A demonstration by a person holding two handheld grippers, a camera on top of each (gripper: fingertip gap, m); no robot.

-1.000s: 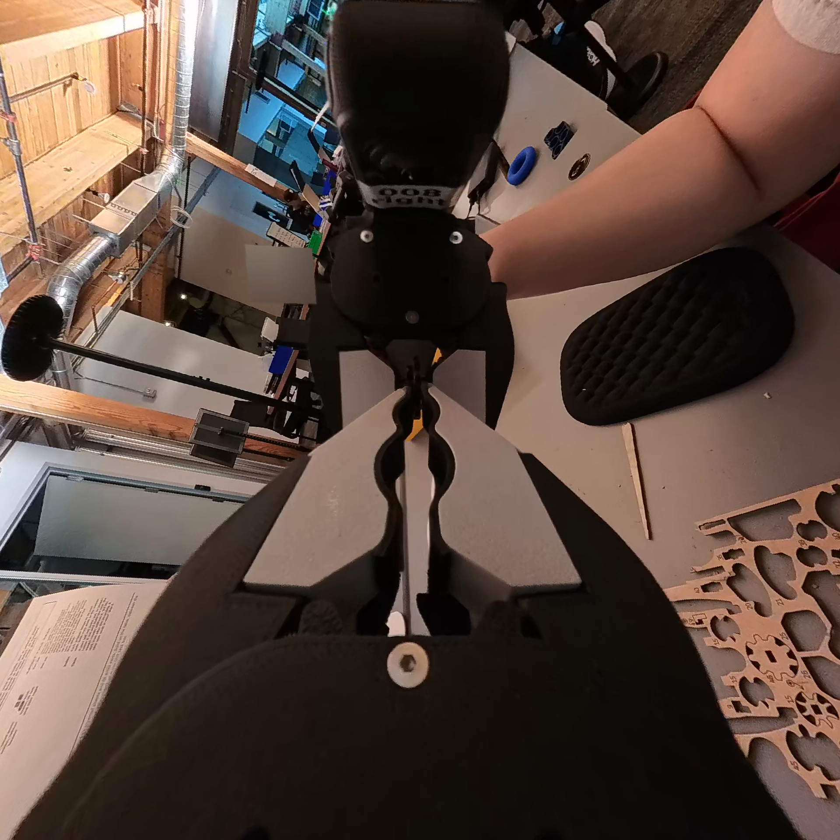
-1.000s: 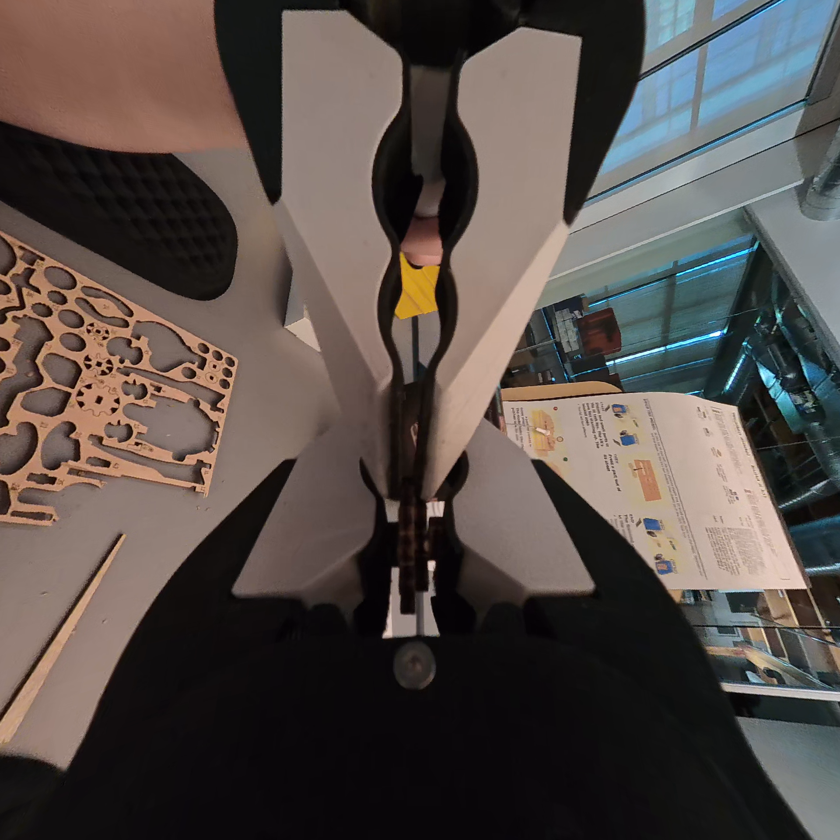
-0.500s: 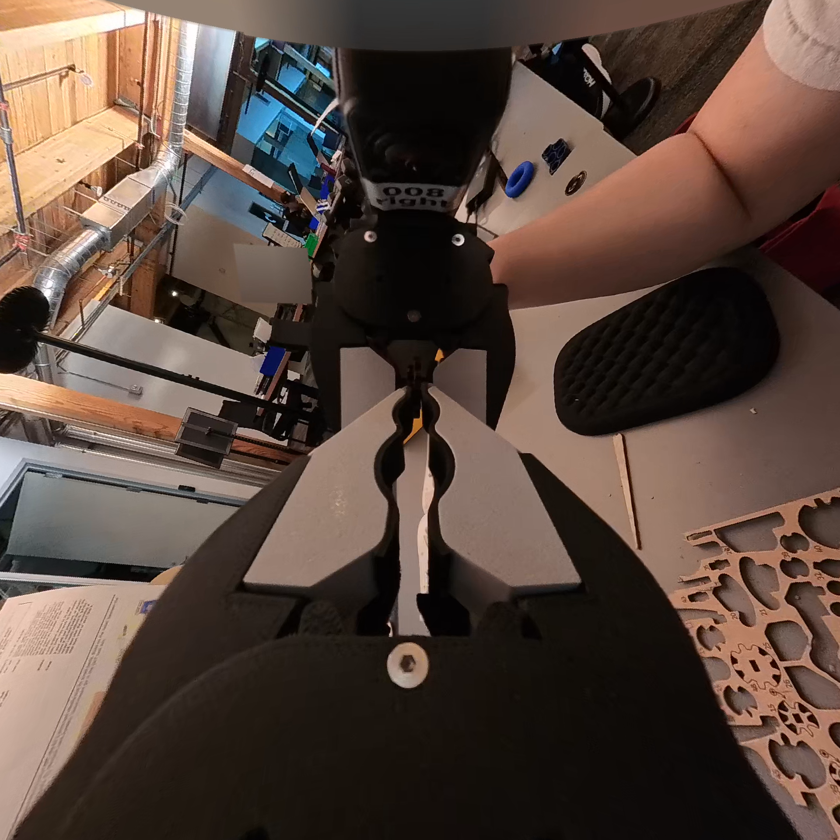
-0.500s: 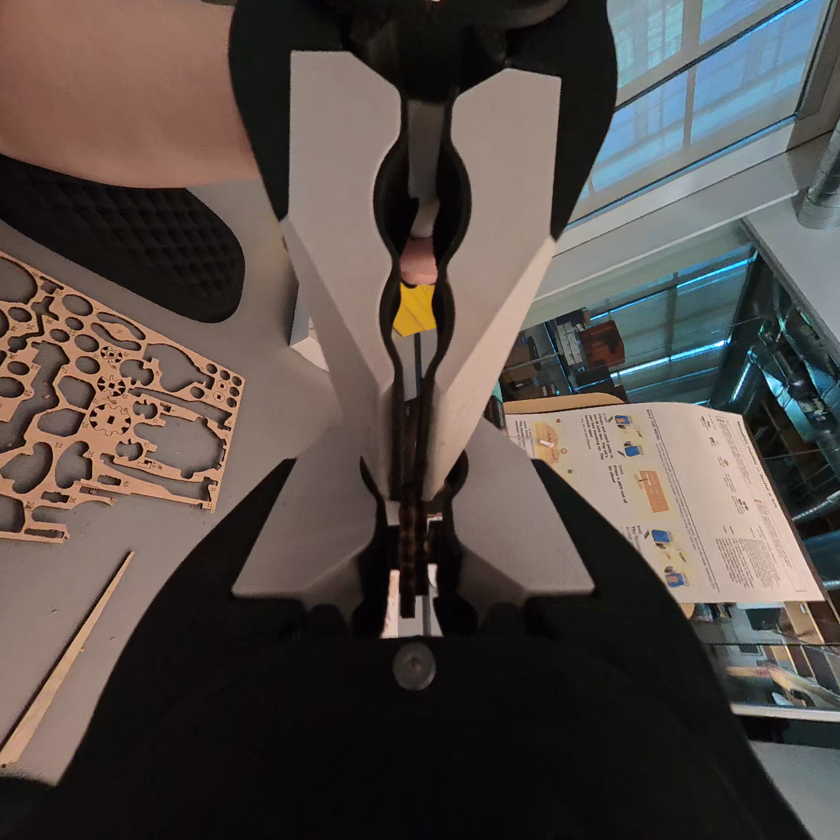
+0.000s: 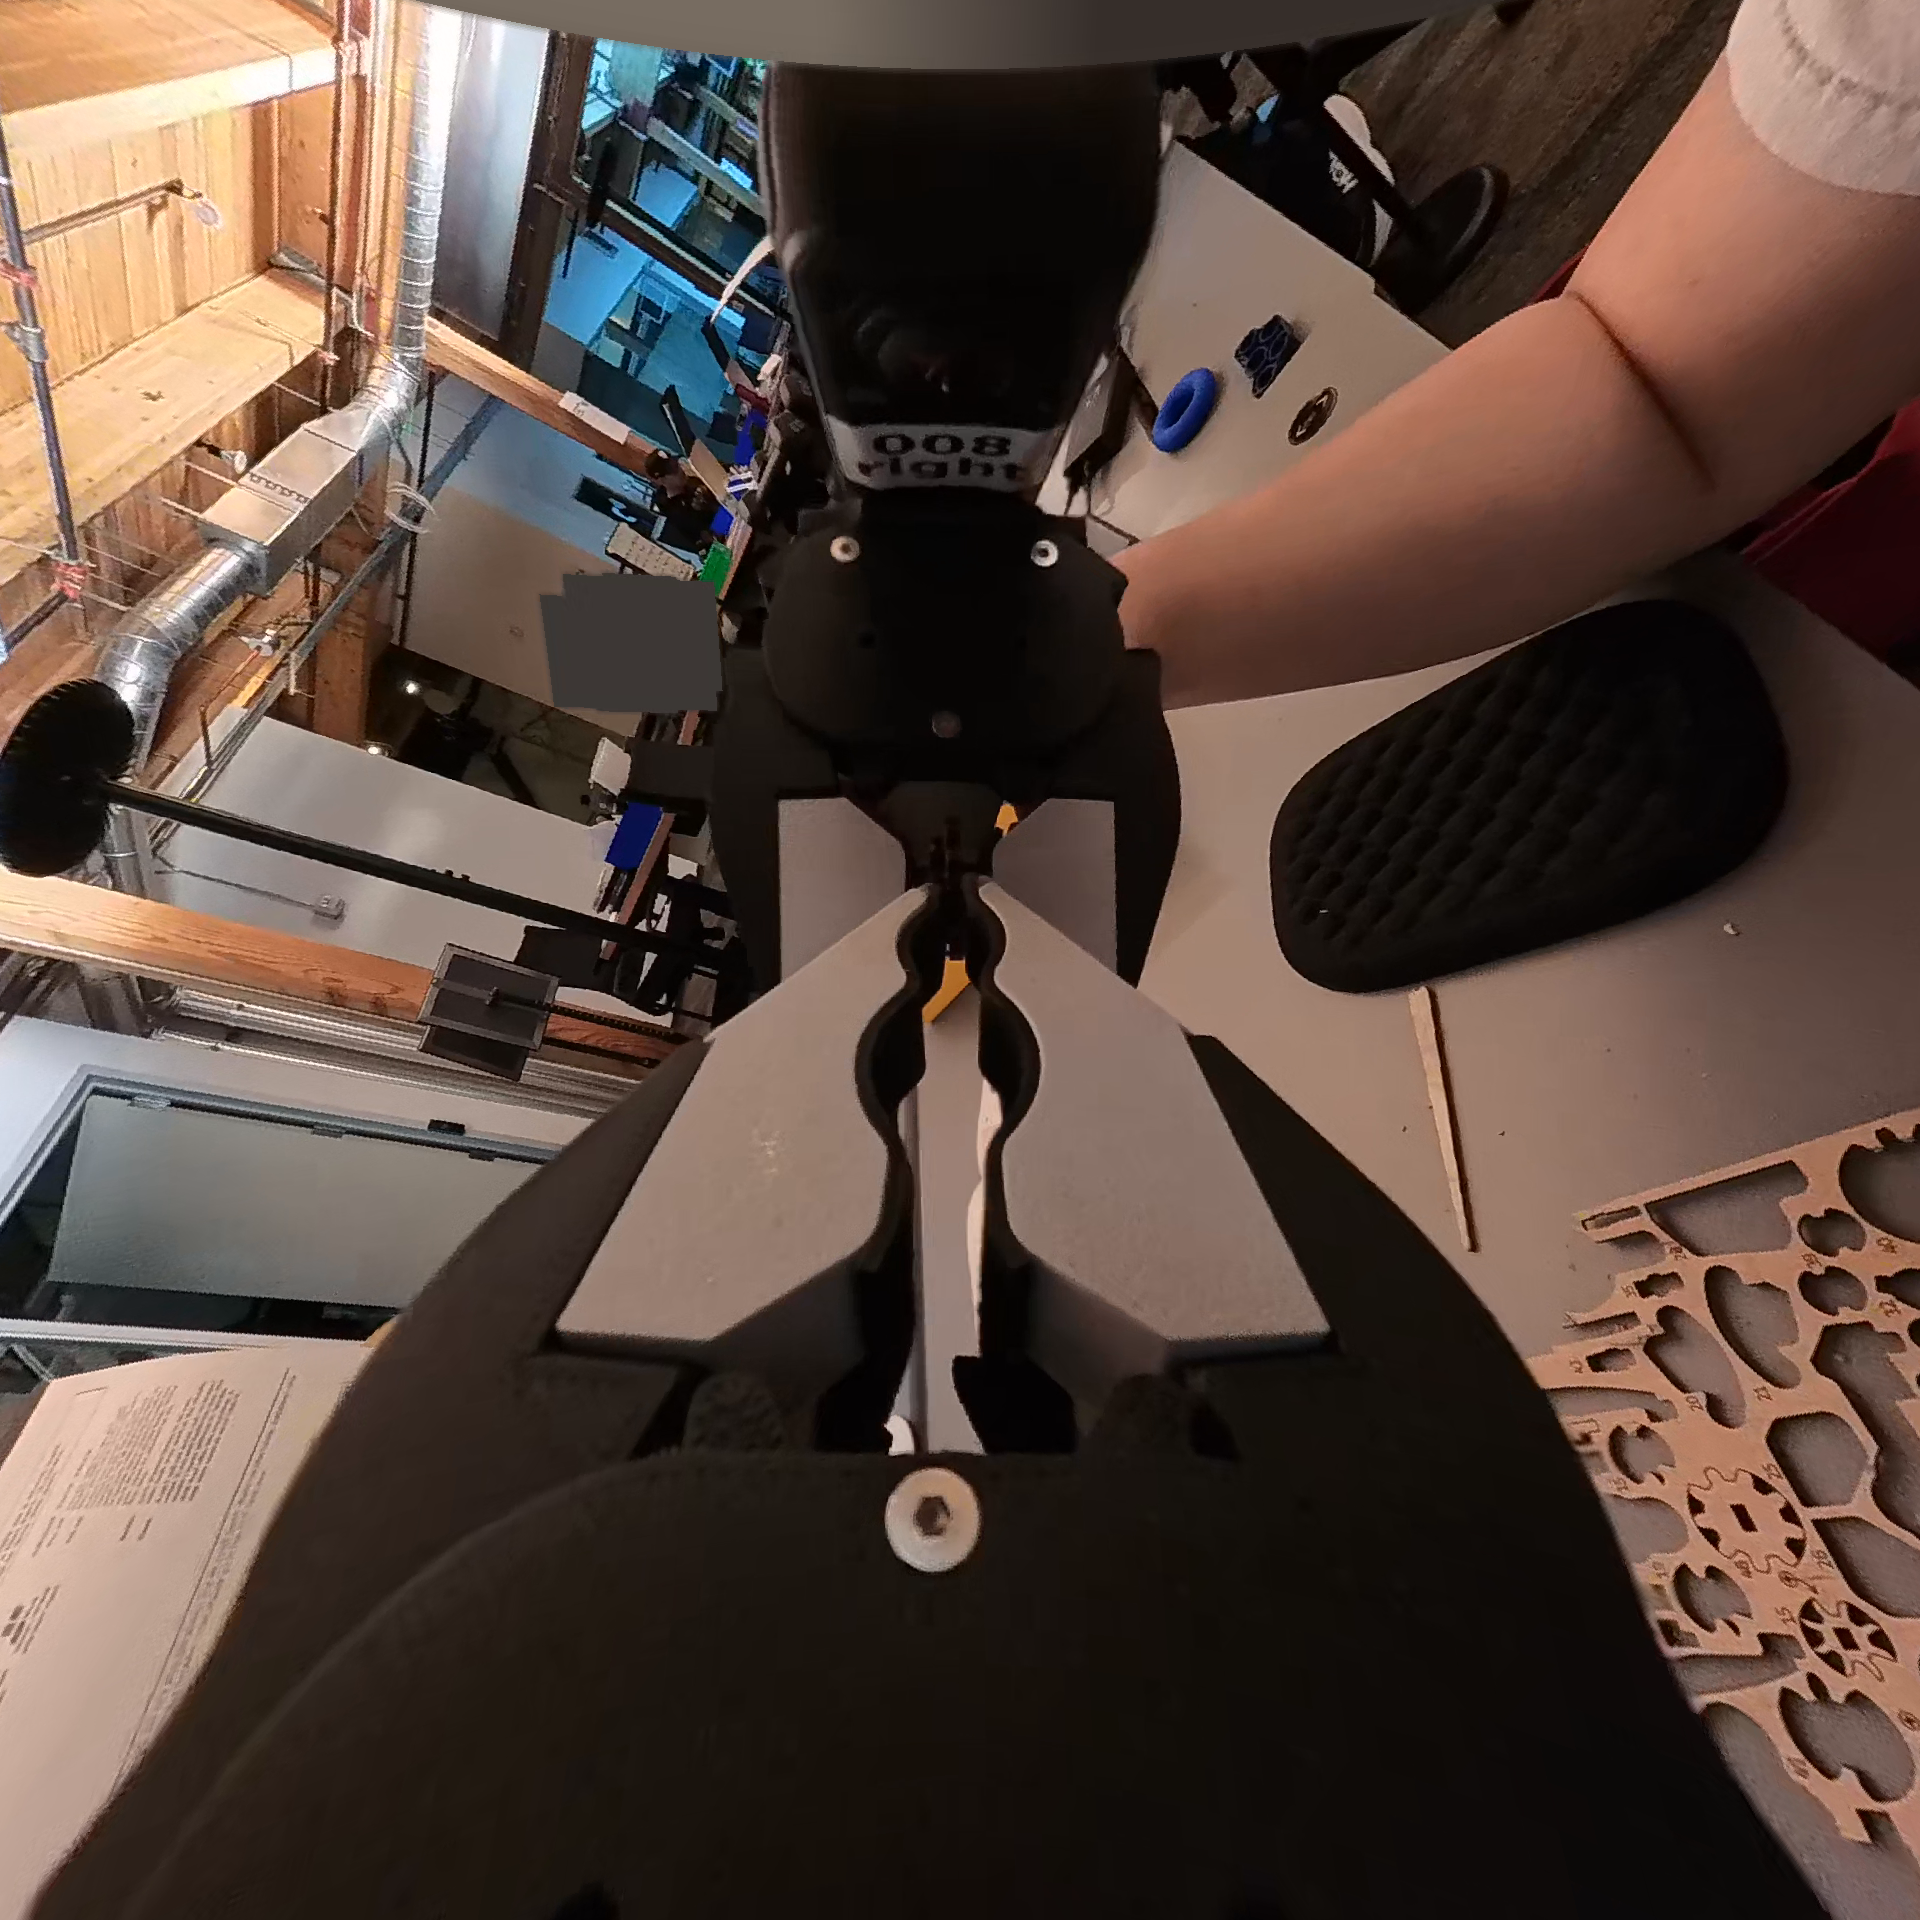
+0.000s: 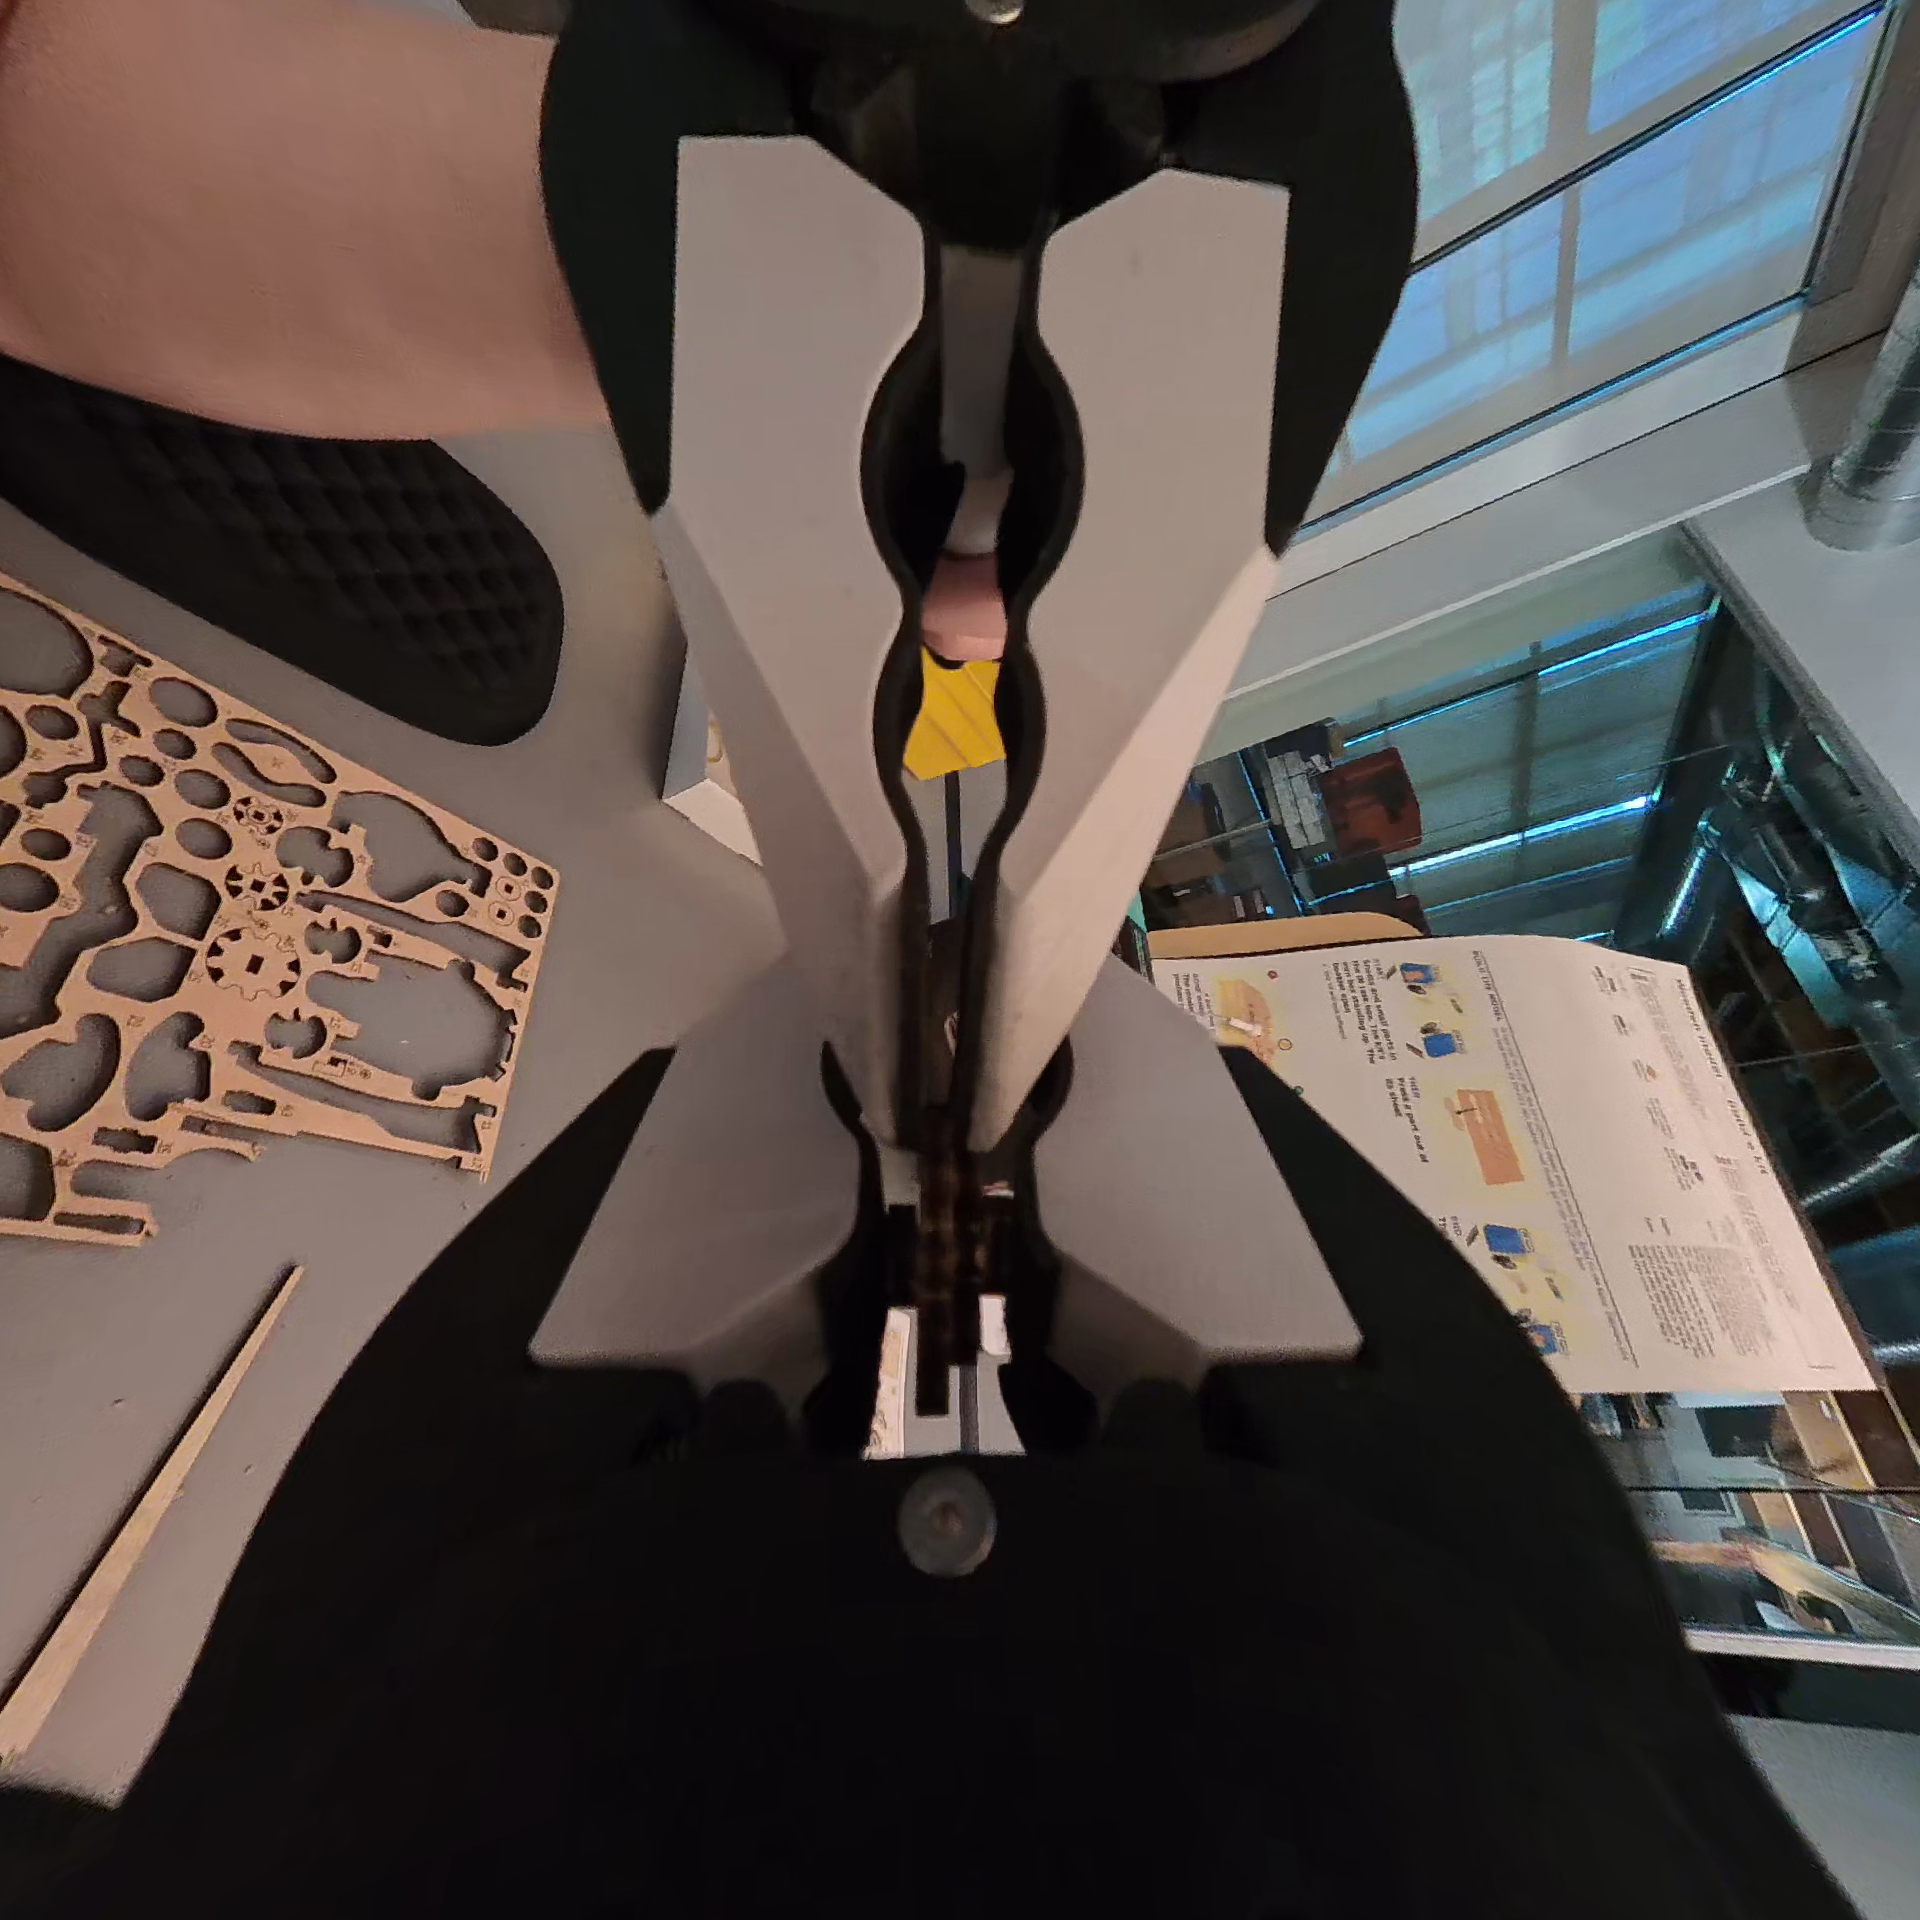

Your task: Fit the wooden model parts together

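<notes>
Wooden part (image 6: 948, 1236) clamped in right tongs (image 6: 951, 1132) | left tongs (image 5: 948, 904) tip-to-tip — nearly closed (contents unclear)

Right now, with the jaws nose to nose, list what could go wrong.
1. The parts sit edge-on, pinched between both sets of jaws; a skewed push may snap or eject them.
2. The jaws hide the joint, so misalignment could go unseen.

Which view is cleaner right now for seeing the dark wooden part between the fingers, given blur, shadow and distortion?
Right wrist view: the dark toothed wooden part is sharp but shadowed between the right gripper fingers; forearm blurred. Left wrist view: the left gripper tips hide the part; fisheye bends the pale cut-out plywood sheet; a grey band smears the top.
</notes>
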